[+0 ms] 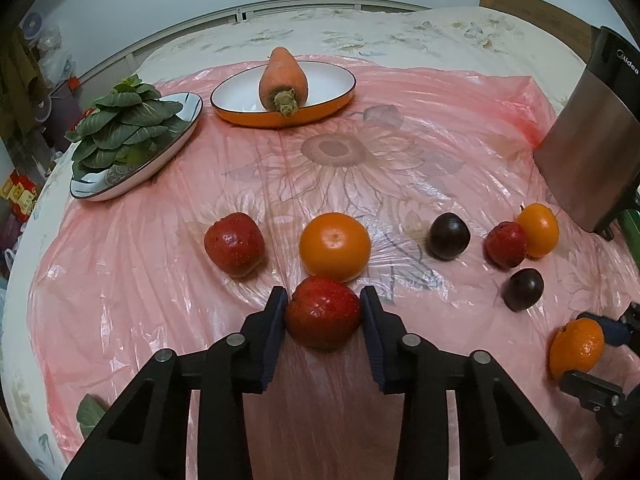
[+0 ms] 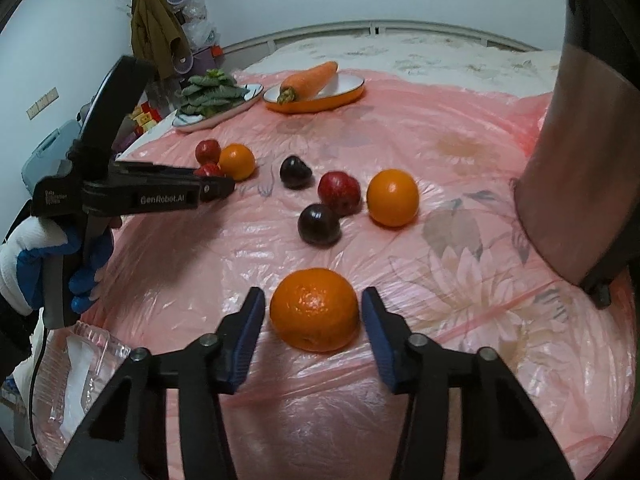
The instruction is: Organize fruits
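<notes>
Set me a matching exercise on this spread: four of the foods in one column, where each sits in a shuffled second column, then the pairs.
1. carrot
2. leafy greens
3. foremost red apple
4. foremost orange

A. between the right tool's pads, not yet pinched
B. on the blue-patterned plate
C. in the orange-walled dish
D. pinched by the left tool

Pairs: 1-C, 2-B, 3-D, 4-A

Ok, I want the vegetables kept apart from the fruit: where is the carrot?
The carrot lies in the orange oval dish at the far side of the pink sheet, right of the plate of leafy greens in the left wrist view.
</notes>
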`<state>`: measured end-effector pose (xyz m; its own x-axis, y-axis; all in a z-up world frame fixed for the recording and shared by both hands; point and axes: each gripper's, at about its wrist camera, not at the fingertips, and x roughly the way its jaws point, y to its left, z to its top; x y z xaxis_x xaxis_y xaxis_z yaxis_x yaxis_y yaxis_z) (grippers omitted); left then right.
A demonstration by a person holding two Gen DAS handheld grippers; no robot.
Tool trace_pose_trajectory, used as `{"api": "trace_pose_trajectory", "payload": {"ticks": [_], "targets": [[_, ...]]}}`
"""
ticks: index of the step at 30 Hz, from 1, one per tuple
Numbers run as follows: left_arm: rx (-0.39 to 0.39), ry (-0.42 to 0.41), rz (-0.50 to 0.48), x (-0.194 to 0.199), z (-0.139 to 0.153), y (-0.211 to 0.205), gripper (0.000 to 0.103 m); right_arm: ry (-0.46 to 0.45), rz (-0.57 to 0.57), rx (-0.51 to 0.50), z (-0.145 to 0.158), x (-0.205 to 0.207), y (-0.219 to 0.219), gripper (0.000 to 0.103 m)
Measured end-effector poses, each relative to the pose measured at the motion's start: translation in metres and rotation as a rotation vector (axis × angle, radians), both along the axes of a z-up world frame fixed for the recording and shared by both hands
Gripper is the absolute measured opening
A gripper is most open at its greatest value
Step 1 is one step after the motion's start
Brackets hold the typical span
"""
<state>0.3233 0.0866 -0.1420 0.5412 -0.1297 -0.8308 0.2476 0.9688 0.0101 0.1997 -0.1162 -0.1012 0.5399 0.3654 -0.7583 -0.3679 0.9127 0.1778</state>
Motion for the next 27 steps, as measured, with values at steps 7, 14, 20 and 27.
{"api": "trace_pose_trajectory", "payload": {"ticks": [7,14,20,27], "targets": [[-0.001,-0.006,-0.008,-0.001,-0.002,0.001,0.032,-0.002,0.000,0.015,-0.003,0.000,-0.001,0.049],[-0.012,-0.008,-0.002,-0.002,-0.001,0.002,0.032,0.015,-0.002,0.035,-0.008,0.004,-0.002,0.049],[-0.016,-0.007,0.004,-0.003,0.001,0.003,0.032,0.030,0.024,0.043,-0.013,0.005,0.003,0.048],[-0.039,-0.007,0.012,-0.007,0.007,0.009,0.031,0.014,0.012,0.070,-0.010,0.002,-0.002,0.047]]}}
